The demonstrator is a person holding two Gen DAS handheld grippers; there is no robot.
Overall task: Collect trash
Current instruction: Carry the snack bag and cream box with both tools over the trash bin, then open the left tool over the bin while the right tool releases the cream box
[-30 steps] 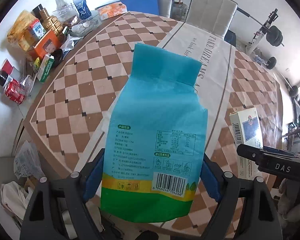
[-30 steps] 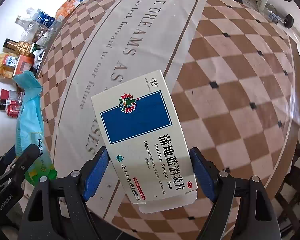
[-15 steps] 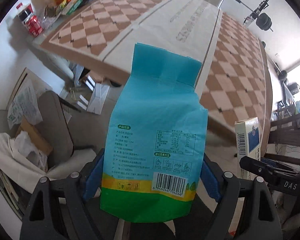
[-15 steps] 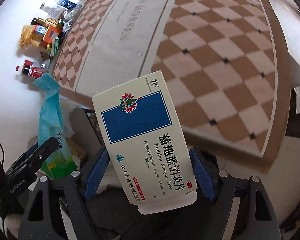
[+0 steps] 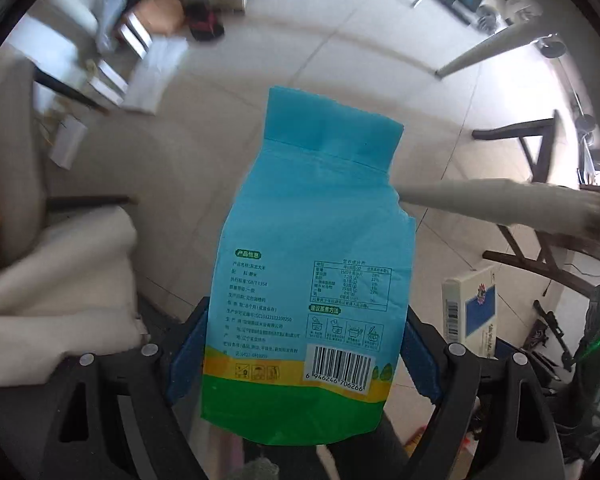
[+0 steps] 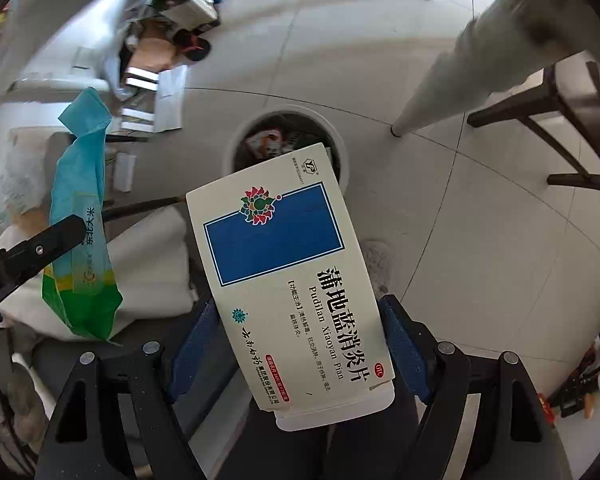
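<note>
Both tools (image 5: 306, 354) (image 6: 296, 354) now swung floorward, medicine box (image 6: 288, 280) overlapping bin (image 6: 286, 142).

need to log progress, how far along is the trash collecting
Picked up: the left gripper is shut on the blue-green pouch and the right gripper on the medicine box. In hand: both point down over the floor, the round bin showing past the box. Left: dropping both in.

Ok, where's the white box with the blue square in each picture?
Left wrist view: the white box is small at the lower right, seen edge-on.
Right wrist view: the same box fills the middle, clamped by the right gripper.
Shared landmark: the blue-green bag, centre in the left view, far left in the right.
</note>
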